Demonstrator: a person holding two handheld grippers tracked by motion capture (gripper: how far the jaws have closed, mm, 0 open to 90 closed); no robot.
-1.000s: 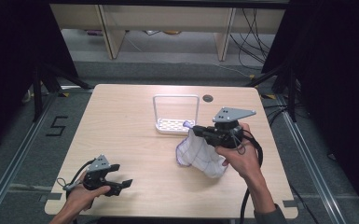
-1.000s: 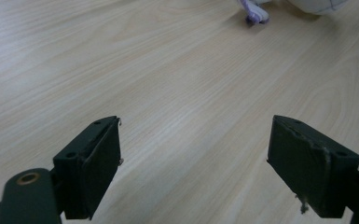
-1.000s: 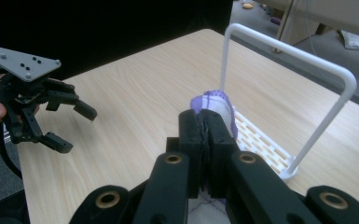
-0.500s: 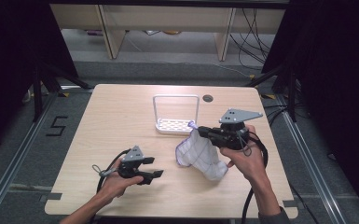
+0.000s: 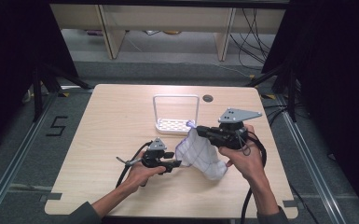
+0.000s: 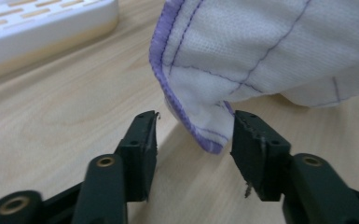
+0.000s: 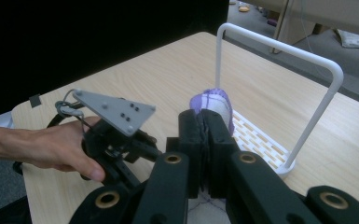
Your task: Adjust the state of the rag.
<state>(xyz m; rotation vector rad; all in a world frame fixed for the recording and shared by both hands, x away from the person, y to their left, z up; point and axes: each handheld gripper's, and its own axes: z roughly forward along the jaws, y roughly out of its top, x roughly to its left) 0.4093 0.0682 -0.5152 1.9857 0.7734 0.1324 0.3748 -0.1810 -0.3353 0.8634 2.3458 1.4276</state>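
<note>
Black jaws of the left gripper [image 6: 193, 135] parted, lately narrowing, lower corner of a white cloth with purple stitching [image 6: 270, 51] hanging between the pads without being pressed. Purple hem of that corner pointing down toward 6 o'clock in the left gripper view, light wooden tabletop [image 6: 56, 102] beneath. White slotted tray of a rack [image 6: 37, 23] at 10 o'clock in that view.

Clenched on the cloth's top edge, jaws of the right gripper [image 7: 206, 140]: a small purple-edged fold [image 7: 212, 105] bulging above the pads. White wire hoop of the rack [image 7: 279, 51] standing upright at 1 o'clock in the right gripper view, its base on the table.

Seen from the high view: cloth [image 5: 200, 154] draped downward from the right gripper [image 5: 203, 133], lower end resting on the table toward 5 o'clock. Left gripper [image 5: 175, 164] just beside the cloth's left edge, at 9 o'clock of it, held in the left hand [image 5: 142, 171]. Right hand [image 5: 242, 156] under the right gripper's body, grey three-cornered plate [image 5: 238, 115] on top. Rack [image 5: 176, 112] at 11 o'clock of the cloth, near the table's centre. Round cable hole [image 5: 208, 98] at 1 o'clock of the rack.
</note>
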